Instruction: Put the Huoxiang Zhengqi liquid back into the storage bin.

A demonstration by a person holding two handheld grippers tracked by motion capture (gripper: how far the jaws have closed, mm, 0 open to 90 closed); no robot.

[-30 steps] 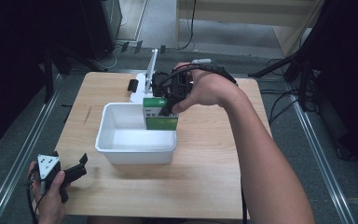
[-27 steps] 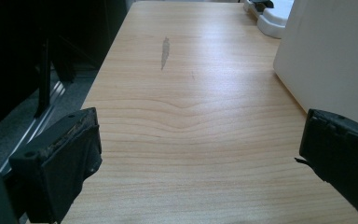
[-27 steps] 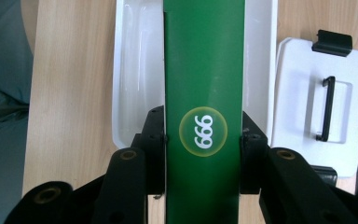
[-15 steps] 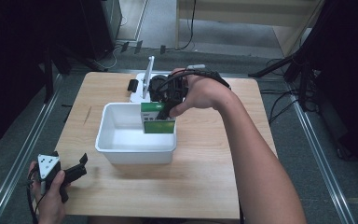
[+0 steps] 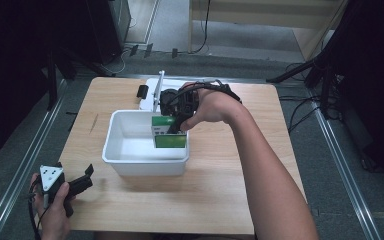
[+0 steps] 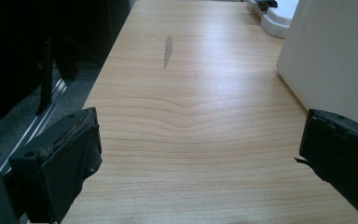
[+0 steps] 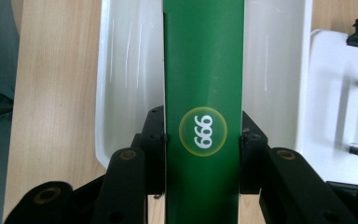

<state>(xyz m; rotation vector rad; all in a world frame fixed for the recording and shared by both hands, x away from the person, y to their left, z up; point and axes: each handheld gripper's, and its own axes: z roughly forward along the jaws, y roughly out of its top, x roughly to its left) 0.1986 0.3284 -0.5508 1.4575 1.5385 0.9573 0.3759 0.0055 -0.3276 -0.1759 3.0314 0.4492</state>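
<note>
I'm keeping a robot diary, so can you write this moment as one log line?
right claw: shut on green cardboard box | box: over white plastic tub | left claw: open, holding nothing, above wooden table

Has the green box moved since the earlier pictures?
Yes. Held by the right gripper, the green box has come down from above the white bin's far rim into the bin's right end.

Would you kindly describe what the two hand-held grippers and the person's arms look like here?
Both grippers are black with two blocky jaws. The left gripper carries a grey three-cornered plate with dark dots on top and trails a black cable. The right gripper has round bolt holes along its linkage arms, and black cable loops over that hand. The forearms are bare, with no sleeves visible.
</note>
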